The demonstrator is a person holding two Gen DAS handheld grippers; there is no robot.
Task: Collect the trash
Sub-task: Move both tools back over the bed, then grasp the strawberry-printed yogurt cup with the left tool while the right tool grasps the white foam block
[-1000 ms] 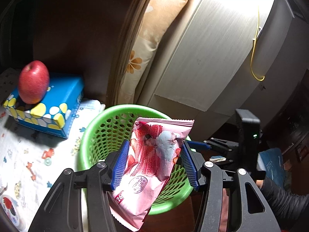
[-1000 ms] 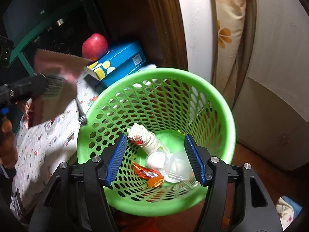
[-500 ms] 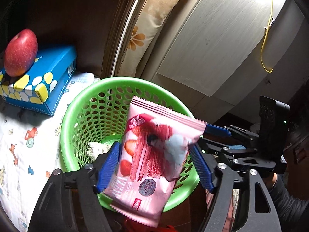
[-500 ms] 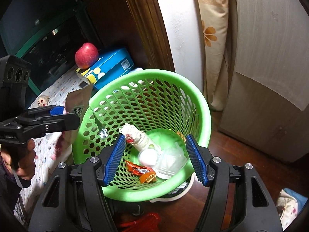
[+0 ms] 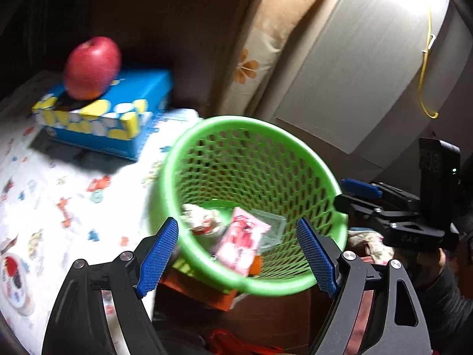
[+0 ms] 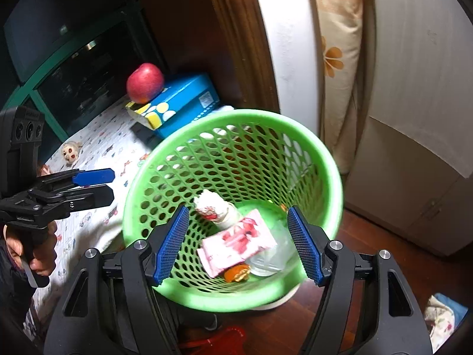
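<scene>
A green mesh trash basket (image 5: 177, 159) (image 6: 331, 177) stands on the floor beside a low table. A pink snack wrapper (image 5: 241, 244) (image 6: 236, 241) lies inside it on top of a crumpled paper cup (image 6: 214, 210), a clear plastic lid (image 6: 272, 254) and an orange candy wrapper (image 6: 236, 273). My left gripper (image 5: 238, 259) is open and empty above the basket's near rim; it also shows in the right wrist view (image 6: 97, 186). My right gripper (image 6: 238, 244) is open and empty over the basket; it also shows in the left wrist view (image 5: 354, 193).
A red apple (image 5: 91, 66) (image 6: 145, 81) sits on a blue tissue box (image 5: 112, 118) (image 6: 180, 100) on the table's patterned white cloth (image 5: 59, 195). A small toy face (image 6: 70, 151) lies on the cloth. A cushion (image 6: 337, 59) and a cabinet (image 5: 354, 59) stand behind.
My left gripper opened and the pink wrapper dropped from it into the basket. The left gripper then pulled back toward the table. The right gripper stayed open over the basket.
</scene>
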